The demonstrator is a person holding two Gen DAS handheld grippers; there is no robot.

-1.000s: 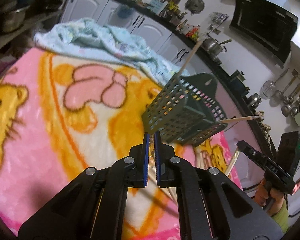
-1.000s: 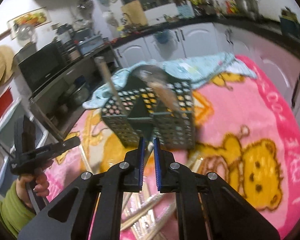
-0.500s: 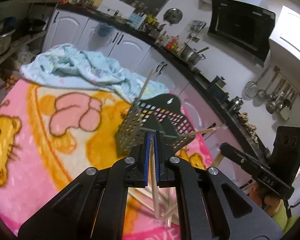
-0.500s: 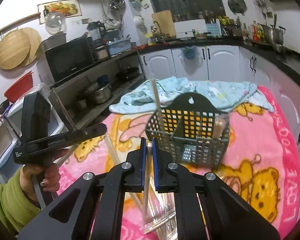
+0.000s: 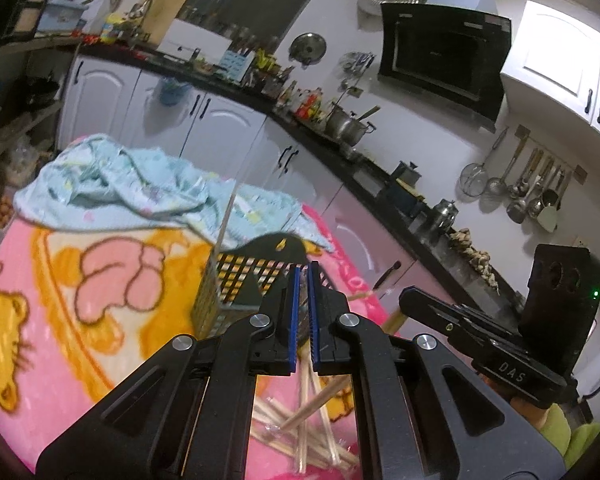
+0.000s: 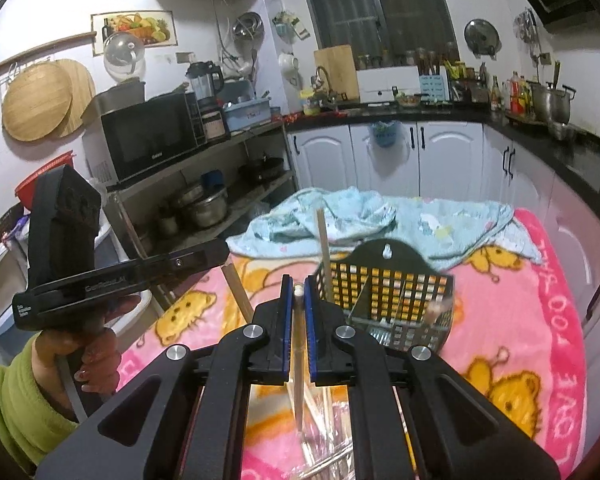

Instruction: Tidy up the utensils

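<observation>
- The right gripper (image 6: pixel 299 292) pinches a single wooden chopstick (image 6: pixel 298 364) between its blue pads, the stick hanging down over a loose pile of chopsticks (image 6: pixel 320 420) on the pink blanket (image 6: pixel 512 320).
- The left gripper (image 5: pixel 303 276) has its pads pressed close on a thin chopstick (image 5: pixel 309 338) — its own pile (image 5: pixel 312 436) lies just below.
- Beyond both stands a dark slotted basket (image 6: pixel 388 292), upright on the blanket, one chopstick (image 6: pixel 324 248) leaning in its left compartment.
- Behind it, a crumpled blue cloth (image 6: pixel 380 216).
- A hand (image 6: pixel 84 356) in a green sleeve holds the left gripper.
</observation>
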